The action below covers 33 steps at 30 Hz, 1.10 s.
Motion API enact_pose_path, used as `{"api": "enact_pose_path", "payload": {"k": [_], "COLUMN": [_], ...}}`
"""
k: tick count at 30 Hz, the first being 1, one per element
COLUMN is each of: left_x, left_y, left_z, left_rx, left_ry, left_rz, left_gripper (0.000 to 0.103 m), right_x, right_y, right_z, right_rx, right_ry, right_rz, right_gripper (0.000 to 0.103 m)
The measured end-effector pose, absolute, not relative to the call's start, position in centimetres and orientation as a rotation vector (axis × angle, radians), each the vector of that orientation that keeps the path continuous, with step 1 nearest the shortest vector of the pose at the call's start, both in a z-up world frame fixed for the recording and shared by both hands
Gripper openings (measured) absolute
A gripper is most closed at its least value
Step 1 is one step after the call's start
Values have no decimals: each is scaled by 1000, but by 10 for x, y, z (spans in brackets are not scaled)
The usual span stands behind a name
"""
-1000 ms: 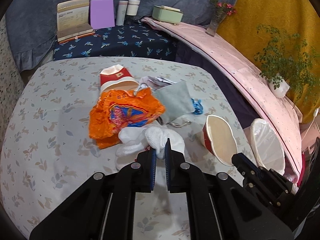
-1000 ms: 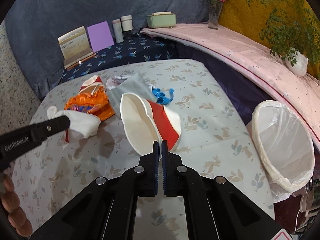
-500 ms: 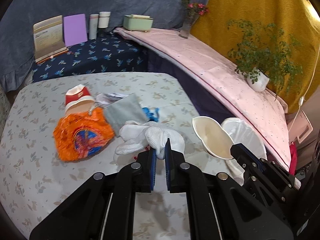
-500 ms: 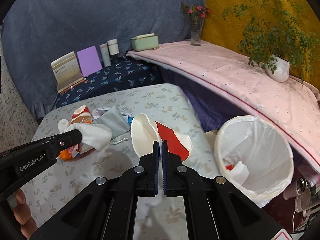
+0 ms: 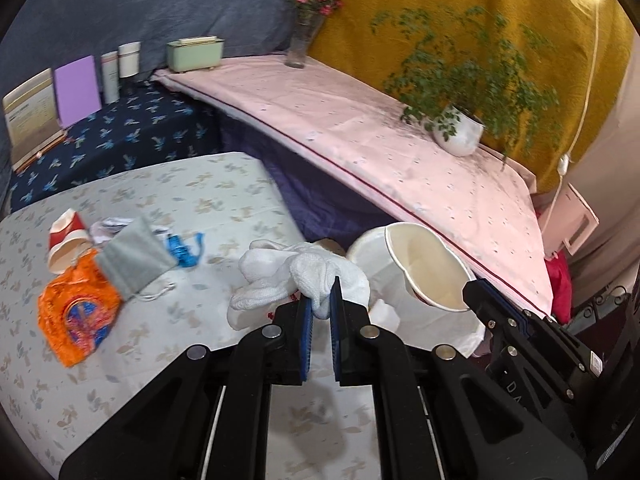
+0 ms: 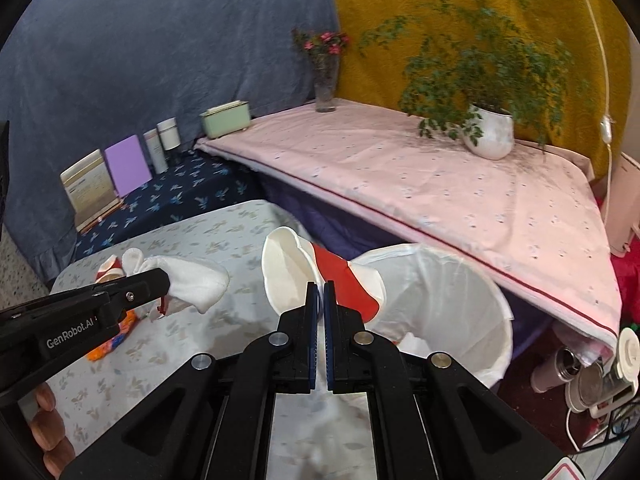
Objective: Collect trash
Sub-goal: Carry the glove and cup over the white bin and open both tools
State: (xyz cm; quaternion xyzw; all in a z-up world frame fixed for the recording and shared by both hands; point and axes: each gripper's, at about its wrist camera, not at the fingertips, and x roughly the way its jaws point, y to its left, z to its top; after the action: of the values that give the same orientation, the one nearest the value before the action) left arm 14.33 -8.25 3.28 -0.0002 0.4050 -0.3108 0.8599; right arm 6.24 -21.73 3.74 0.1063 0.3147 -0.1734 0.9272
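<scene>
The trash in hand is in two pieces, both near the bin. A squashed red and white paper cup (image 6: 316, 276) is being pinched by its rim in the right tongs (image 6: 320, 294), whose jaws are nearly together on the thin wall; the cup is hanging just above the near edge of the white lined bin (image 6: 472, 304), mouth turned toward the camera. Holding it by the rim is probably what keeps the body clear of the fingers, so it should fall freely on release.

A crumpled white cloth (image 5: 304, 276) is being gripped in the left tongs (image 5: 320, 304), clamped on a fold with the rest drooping loose. It is hovering over the table edge, just beside the bin and the cup, seemingly waiting its turn so the two loads are not crowding the opening together.

The bin is standing below the corner of the flowered table (image 5: 168, 208), against the pink covered ledge (image 5: 380, 152), an easy reach for dropping things off the side. Some white scraps are already lying inside it.

More trash is waiting well back on the table: an orange wrapper (image 5: 76, 316), a grey face mask (image 5: 132, 256) overlapping it, a second paper cup (image 5: 64, 240) on its side, and a blue scrap (image 5: 182, 248).
</scene>
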Motion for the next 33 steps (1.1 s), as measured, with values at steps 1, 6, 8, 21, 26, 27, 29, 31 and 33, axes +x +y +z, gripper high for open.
{"api": "enact_pose_path", "payload": {"k": [1, 6, 8, 21, 26, 27, 29, 31, 33], "left_x": [141, 133, 131, 128, 132, 133, 136, 139, 141], "left_y": [-92, -134, -147, -198, -196, -196, -194, -191, -187], "left_z": [33, 32, 30, 5, 0, -1, -2, -2, -3], "left_rx": [9, 46, 53, 103, 92, 90, 83, 78, 73], "left_ry": [849, 856, 862, 922, 924, 928, 933, 934, 934], "left_rz": [-667, -734, -759, -833, -806, -802, -789, -778, -763], "left_gripper": [7, 7, 7, 11, 35, 35, 35, 35, 38], "right_x": [60, 48, 43, 29, 32, 34, 36, 38, 39], "right_y": [-223, -256, -267, -310, -316, -317, -318, -317, -314], "right_z": [37, 35, 34, 19, 12, 10, 8, 7, 6], "right_rx": [221, 239, 247, 295, 310, 316, 325, 325, 319], "right_ry": [644, 642, 642, 656, 667, 670, 673, 675, 673], "right_rz": [-365, -420, -438, -502, -503, -501, -494, -489, -487], "right_gripper": [3, 3, 3, 3, 3, 3, 3, 3, 8]}}
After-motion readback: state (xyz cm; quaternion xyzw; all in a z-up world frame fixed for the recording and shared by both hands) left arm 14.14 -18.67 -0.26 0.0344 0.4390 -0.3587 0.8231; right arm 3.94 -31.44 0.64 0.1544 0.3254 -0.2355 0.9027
